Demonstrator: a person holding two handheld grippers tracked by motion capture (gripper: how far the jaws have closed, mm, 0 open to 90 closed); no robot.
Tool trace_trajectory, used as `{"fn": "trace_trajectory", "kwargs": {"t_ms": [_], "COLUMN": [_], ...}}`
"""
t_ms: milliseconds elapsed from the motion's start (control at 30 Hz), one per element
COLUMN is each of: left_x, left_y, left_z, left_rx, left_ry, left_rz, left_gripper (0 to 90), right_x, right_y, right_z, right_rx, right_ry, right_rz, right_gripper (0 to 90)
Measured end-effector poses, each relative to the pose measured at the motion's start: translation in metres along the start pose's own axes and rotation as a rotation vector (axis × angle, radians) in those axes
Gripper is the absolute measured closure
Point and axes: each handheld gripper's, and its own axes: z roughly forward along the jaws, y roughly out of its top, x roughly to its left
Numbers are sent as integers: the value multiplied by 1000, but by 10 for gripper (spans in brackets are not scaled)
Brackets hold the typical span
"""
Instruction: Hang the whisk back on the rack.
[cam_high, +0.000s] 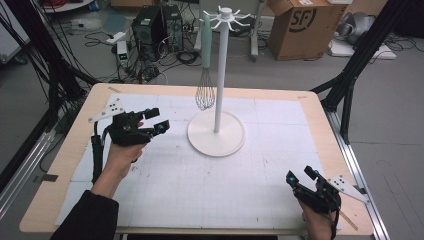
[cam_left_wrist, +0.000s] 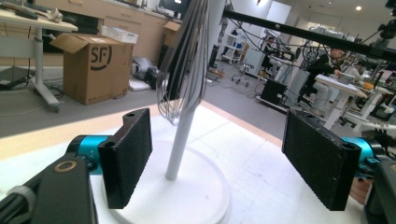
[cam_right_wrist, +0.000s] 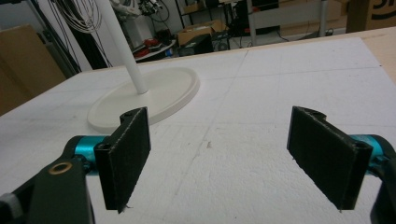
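We see the whisk hanging by its green handle from a hook of the white stand, wires just above the stand's base. Our left gripper sits just left of the stand, jaws wide, empty. Our right gripper rests well right of the stand, jaws wide, empty.

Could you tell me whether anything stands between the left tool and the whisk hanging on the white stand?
Nothing visible does. The left tool, jaws open and empty, sits left of the stand, with bare table mat between it and the whisk. In the left gripper view the whisk hangs just in front of the stand's pole, toward the tool.
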Motion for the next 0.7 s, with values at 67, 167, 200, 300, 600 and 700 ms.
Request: {"fn": "trace_trajectory", "kwargs": {"t_ms": [67,167,200,300,600,700], "left_x": [-3,-8,-9,-13,-21,-22], "left_y": [-6,-13,-15,-20,-41,-52], "left_z": [-1,-3,-4,-4,-11,-14], "left_rx": [5,-1,-2,12,19,19], "left_ry": [-8,-34,-49,-63,-67,-71], "left_rz": [1,2,-2,3,9,-1], "left_gripper": [249,249,248,246,245,245], "right_x": [0,1,1,1,4,4], "right_y": [0,0,0,0,1,0], "right_z": [0,0,1,2,6,6], "right_rx": [2,5,2,1,7,9], "right_ry": [1,1,0,3,6,5], "right_rz": [-2,-2,-5,-6,-14,-13], "right_gripper": [204,203,203,203,204,203]}}
